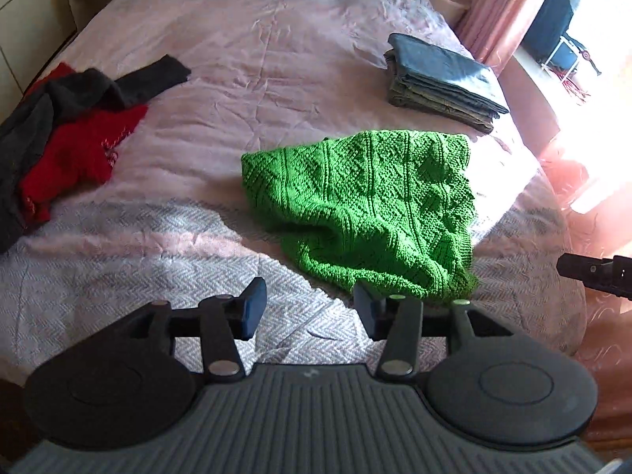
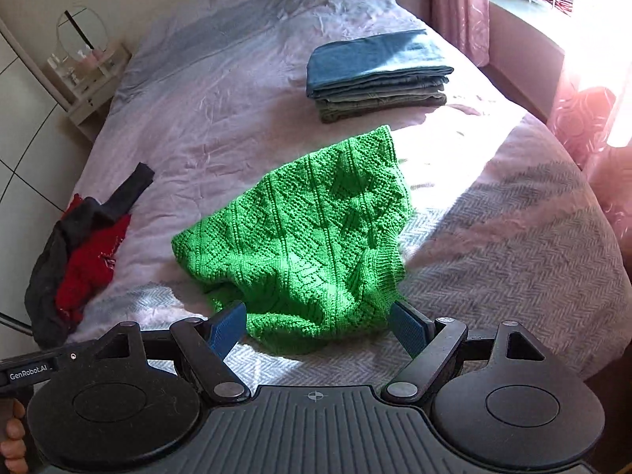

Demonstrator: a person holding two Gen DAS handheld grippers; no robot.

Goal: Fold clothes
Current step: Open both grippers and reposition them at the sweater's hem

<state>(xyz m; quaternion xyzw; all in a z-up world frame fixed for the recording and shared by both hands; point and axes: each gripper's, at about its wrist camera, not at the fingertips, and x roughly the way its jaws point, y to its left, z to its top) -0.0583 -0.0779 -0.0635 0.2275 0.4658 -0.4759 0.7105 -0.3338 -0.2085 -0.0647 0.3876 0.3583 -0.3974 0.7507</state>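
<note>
A bright green knitted sweater [image 1: 367,205] [image 2: 304,237] lies loosely folded near the foot of the bed. My left gripper [image 1: 308,310] is open, hovering just short of the sweater's near left corner with nothing between its blue pads. My right gripper [image 2: 318,326] is open too, its fingers spread either side of the sweater's near hem without closing on it. A heap of red and dark grey clothes [image 1: 67,134] [image 2: 83,252] lies at the left edge of the bed. The tip of the right gripper [image 1: 592,270] shows at the right in the left wrist view.
A neat stack of folded blue and grey garments [image 1: 442,79] [image 2: 375,75] sits at the far right of the pink bed [image 1: 256,39] [image 2: 221,79]. A grey herringbone blanket [image 2: 513,245] covers the foot. Pink curtains [image 1: 501,8] and a bright window stand at the right. A hand [image 2: 14,438] holds the left gripper.
</note>
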